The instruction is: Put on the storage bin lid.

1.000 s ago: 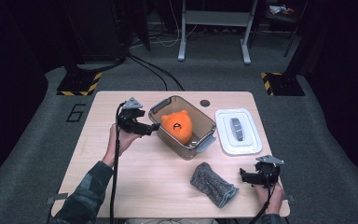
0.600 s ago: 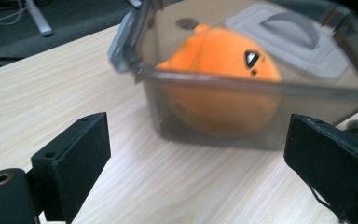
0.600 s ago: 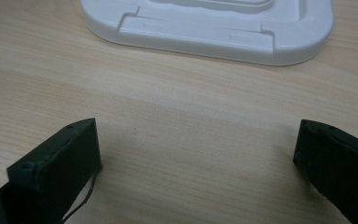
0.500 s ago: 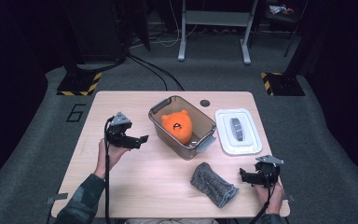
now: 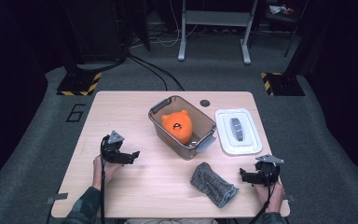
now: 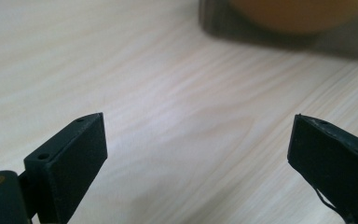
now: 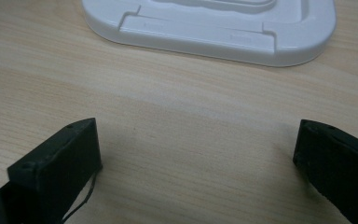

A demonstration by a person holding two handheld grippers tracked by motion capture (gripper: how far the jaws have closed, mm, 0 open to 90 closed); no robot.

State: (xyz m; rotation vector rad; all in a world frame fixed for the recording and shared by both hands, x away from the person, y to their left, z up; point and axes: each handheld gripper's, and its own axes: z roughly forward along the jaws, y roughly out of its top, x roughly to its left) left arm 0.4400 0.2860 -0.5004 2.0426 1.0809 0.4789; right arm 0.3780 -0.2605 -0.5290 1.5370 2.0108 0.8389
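High view: we see the left gripper [image 5: 131, 156] has pulled back from the bin [image 5: 182, 127] toward the desk's left near edge, jaws just opening, empty; orange toy [image 5: 177, 126] sits inside, so drop looks done. Left gripper view: bare desk [image 6: 168, 107]. Right gripper view: right gripper [image 7: 196, 154] open, lid [image 7: 214, 28] ahead.

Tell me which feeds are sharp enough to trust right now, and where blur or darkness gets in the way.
High view: the table is evenly lit and sharp, the room around it nearly black. Left gripper view: wood grain is crisp near the jaws, but the clear bin and orange plush at the top are smeared. Right gripper view: the white lid is soft, slightly out of focus, with no glare.
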